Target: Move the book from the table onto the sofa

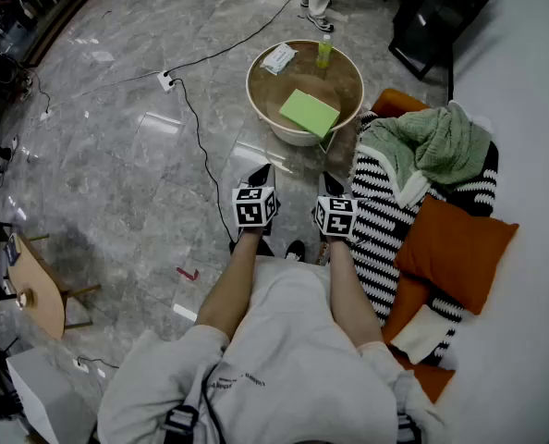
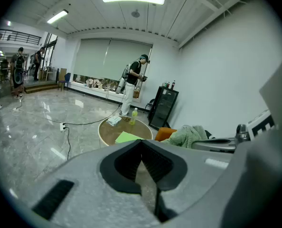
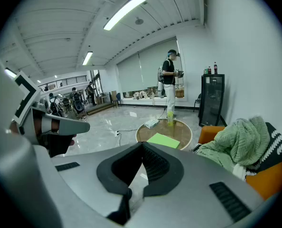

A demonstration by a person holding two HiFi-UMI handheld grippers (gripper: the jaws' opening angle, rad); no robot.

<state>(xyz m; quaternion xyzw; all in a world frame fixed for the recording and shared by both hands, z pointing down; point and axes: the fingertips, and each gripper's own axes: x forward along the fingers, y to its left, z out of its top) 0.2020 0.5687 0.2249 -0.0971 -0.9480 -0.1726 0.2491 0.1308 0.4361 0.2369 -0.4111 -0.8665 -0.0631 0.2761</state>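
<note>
The book [image 1: 309,112] lies on the table [image 1: 345,85], with the sofa [image 1: 405,308] just to the right.

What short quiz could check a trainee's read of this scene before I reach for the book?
1. True or false: the flat green book lies on the round wooden table.
2. The left tool and right tool are: A both shut, empty; B both open; C gripping the book.
3. Fill in: standing on the table's far side is a yellow-green ____.
Key: 1 true; 2 A; 3 bottle.
</note>
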